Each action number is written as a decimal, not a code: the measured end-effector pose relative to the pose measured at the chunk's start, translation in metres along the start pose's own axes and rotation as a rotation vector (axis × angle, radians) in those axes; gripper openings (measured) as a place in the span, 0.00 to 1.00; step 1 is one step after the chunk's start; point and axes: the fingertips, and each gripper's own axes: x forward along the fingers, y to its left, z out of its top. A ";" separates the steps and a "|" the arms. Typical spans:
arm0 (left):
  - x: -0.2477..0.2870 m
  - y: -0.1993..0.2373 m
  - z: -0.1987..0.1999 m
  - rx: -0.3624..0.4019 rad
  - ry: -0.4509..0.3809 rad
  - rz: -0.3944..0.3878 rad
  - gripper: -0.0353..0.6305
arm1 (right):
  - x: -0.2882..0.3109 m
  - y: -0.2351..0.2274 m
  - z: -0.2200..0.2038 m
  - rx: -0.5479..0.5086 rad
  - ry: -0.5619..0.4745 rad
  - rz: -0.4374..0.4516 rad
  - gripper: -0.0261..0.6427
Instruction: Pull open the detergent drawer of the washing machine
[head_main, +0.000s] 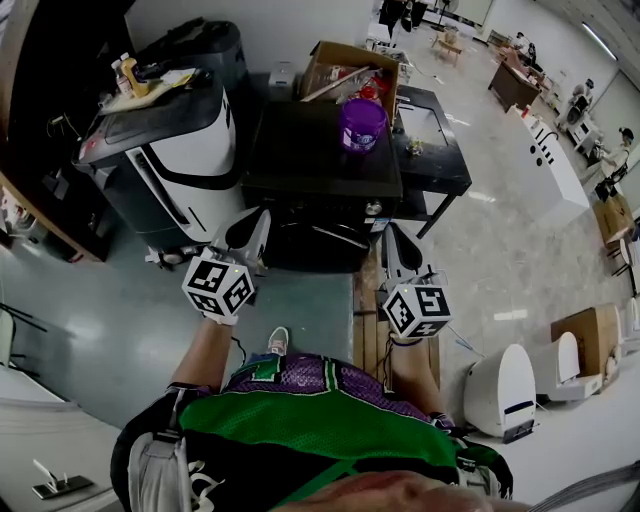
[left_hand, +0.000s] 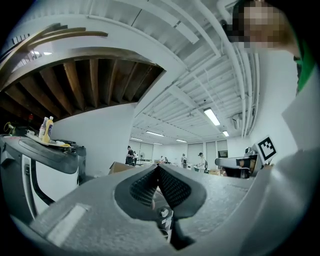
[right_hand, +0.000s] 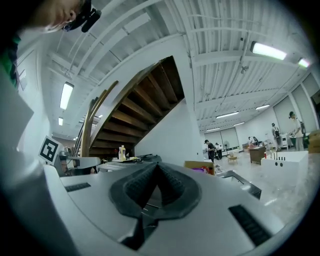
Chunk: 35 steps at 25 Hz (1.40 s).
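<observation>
1 white appliance (head_main: 170, 165), left of centre: glossy white shell, black lid, and a curved black stripe down the side. Loose clutter lies on the lid.

1 washer (head_main: 300, 165): a black box with a flat matte top, straight ahead of both grippers, front panel toward the person. The panel is dark, and the drawer cannot be picked out on it.

1 black table (head_main: 435, 150) on thin legs, touching the washer's right side.

1 cardboard box (head_main: 345, 65) behind the washer, flaps open, full of mixed items too small to name.

1 slatted wood pallet (head_main: 368, 335) on the floor under the right gripper.

2 grippers, grey moulded bodies, each carrying 1 white cube with black square markers.
- Left gripper (head_main: 264, 214) (left_hand: 158, 167): held level near the washer's front left. The ribbed black pads (left_hand: 172, 187) are pressed together at the tip, with nothing between them.
- Right gripper (head_main: 388, 232) (right_hand: 156, 165): held level near the front right. Its pads are also pressed together and empty.

1 purple tub (head_main: 361, 124): round translucent plastic, upright on the washer top at the back right. Its contents cannot be read.

2 bottles (head_main: 125, 75) (left_hand: 46, 130) standing upright side by side on the white appliance's lid, one white and one yellowish.
</observation>
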 end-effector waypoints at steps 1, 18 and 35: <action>-0.001 -0.001 0.000 -0.002 0.000 0.000 0.08 | -0.001 0.001 0.000 0.005 -0.006 0.007 0.04; 0.012 0.065 -0.003 0.016 0.009 -0.060 0.08 | 0.058 0.037 -0.003 0.043 -0.030 -0.002 0.04; 0.026 0.174 -0.014 -0.007 0.045 -0.140 0.08 | 0.157 0.100 -0.025 0.044 -0.024 -0.040 0.04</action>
